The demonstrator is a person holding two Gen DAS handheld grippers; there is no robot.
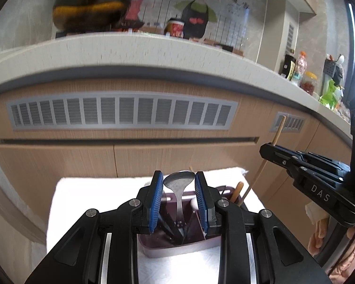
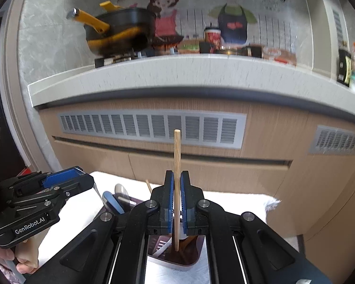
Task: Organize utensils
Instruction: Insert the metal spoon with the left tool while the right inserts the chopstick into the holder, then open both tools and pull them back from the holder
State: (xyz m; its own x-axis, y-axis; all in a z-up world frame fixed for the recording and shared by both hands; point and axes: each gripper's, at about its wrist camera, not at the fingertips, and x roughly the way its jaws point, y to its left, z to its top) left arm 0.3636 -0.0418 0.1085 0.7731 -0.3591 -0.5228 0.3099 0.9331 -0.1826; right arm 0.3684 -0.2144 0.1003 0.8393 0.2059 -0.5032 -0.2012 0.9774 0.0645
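Above the maroon caddy (image 1: 177, 246), the left gripper (image 1: 179, 198) pinches a spoon (image 1: 179, 182), rigid, slick steel, just below its bowl, while the right gripper (image 2: 176, 201) clamps 1 light, stiff wooden chopstick (image 2: 177, 156) mid-shaft, tip inside the caddy.

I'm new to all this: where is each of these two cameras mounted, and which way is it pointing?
Left wrist view: sits on the left gripper, looking forward past its fingers and the metal spoon between them; the right gripper shows at right.
Right wrist view: sits on the right gripper, looking along the chopstick it clamps; the left gripper shows at left.
Both share the utensil holder, the white cloth and the kitchen counter.
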